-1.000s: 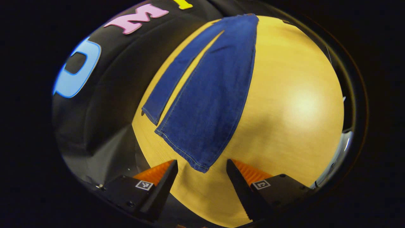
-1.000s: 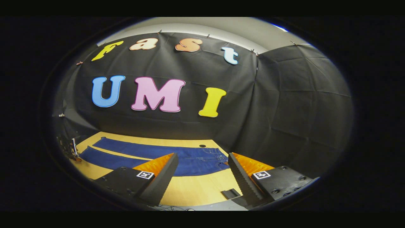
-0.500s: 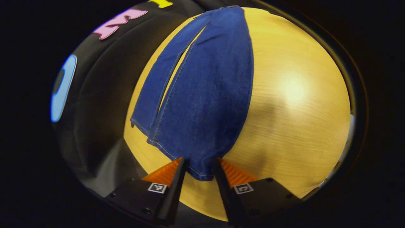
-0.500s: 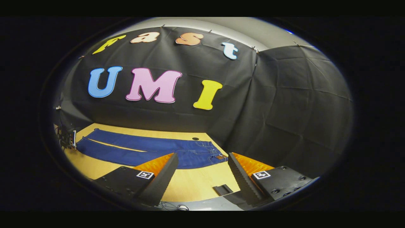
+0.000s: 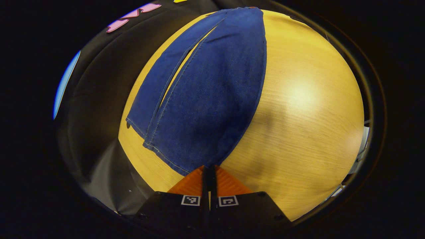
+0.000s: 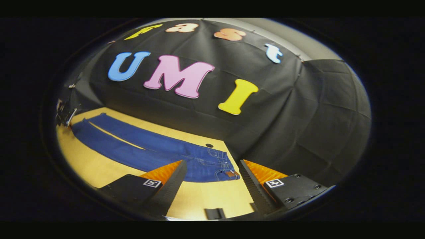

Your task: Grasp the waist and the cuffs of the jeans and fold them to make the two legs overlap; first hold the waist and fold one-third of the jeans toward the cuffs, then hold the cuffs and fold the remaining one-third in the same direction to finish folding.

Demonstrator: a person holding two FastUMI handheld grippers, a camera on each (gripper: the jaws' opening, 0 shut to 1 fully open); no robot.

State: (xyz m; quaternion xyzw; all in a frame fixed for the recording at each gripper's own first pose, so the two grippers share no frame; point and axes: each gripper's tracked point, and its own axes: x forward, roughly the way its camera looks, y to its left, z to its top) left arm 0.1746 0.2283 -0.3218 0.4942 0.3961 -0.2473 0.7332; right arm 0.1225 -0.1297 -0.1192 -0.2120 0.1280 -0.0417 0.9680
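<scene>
Fingers of the left gripper (image 5: 210, 171), wide apart a second ago, now pinch the near cuff of the blue jeans (image 5: 212, 89) lying flat on the wooden table (image 5: 308, 132), while the right gripper (image 6: 212, 172) hovers spread and empty before the waist, its small brown patch unreadable.

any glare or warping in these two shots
Left gripper view: a bright glare patch on the wooden table right of the jeans, which bulge from fisheye warping. Right gripper view: no glare, the table's far edge bows and the booth wall curves.
</scene>
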